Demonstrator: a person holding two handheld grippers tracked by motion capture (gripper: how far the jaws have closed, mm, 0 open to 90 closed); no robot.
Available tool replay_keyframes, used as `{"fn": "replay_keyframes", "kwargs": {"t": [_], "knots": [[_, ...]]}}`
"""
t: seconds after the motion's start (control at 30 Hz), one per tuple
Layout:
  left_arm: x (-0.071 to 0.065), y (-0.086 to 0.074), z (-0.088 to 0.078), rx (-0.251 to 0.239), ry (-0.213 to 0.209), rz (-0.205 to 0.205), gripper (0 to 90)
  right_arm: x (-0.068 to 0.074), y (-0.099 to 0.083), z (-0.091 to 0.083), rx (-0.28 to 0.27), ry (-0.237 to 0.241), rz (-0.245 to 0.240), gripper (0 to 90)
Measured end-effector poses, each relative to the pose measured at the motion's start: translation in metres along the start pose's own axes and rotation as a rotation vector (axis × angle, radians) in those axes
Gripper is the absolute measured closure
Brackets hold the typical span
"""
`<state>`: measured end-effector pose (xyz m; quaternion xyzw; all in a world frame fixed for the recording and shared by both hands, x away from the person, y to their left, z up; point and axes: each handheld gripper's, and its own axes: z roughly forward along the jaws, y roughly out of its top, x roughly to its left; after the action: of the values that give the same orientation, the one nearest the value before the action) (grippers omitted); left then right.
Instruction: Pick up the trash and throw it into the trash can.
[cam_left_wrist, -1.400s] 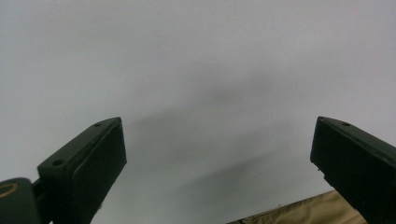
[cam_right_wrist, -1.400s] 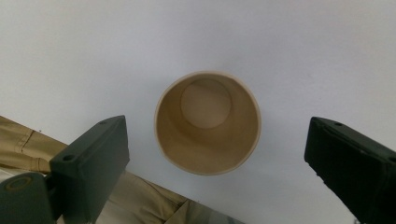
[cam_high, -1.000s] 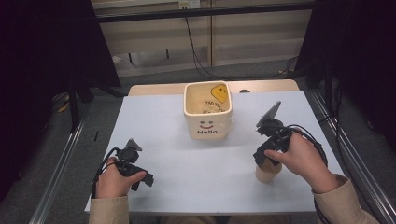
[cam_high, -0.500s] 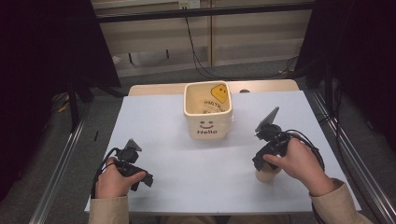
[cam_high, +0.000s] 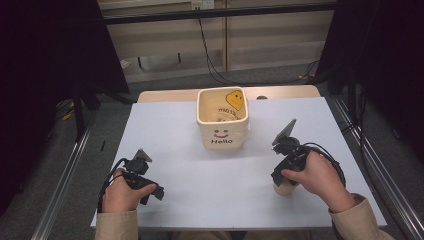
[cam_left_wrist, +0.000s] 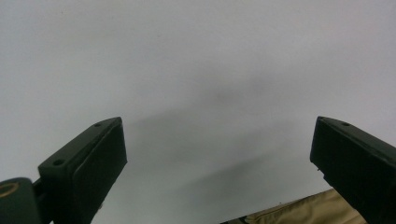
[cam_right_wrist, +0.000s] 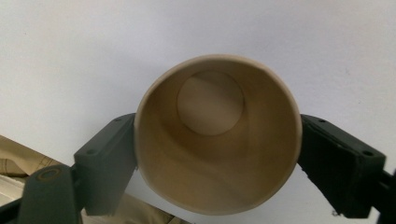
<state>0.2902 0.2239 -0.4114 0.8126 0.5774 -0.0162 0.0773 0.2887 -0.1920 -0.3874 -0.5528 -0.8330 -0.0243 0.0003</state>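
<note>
Cup (cam_right_wrist: 217, 135) stands upright between the right gripper's (cam_right_wrist: 217, 154) jaws, clasped at both sides; box (cam_high: 222, 119) lies ahead to its left; left gripper (cam_left_wrist: 219, 158) gapes, idle.

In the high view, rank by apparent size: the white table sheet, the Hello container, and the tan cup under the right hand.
1. White table sheet, by far the largest.
2. Hello container.
3. Tan cup, smallest as seen, though the right hand covers most of it, so its full size is uncertain.

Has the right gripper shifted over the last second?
Yes. The right gripper, jaws around the paper cup, has drawn back from the Hello container toward the table's near edge.
</note>
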Motion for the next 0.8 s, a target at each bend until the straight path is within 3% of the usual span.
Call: {"fn": "replay_keyframes", "kwargs": {"t": [0.47,0.8], "knots": [[0.0,0.0,0.0,0.001,0.003,0.008,3.5,-0.001,-0.001,-0.002,0.027,0.001,0.049,20.6],[0.0,0.0,0.0,-0.002,0.003,0.006,3.6,-0.005,0.005,-0.016,0.03,0.001,0.041,20.9]]}}
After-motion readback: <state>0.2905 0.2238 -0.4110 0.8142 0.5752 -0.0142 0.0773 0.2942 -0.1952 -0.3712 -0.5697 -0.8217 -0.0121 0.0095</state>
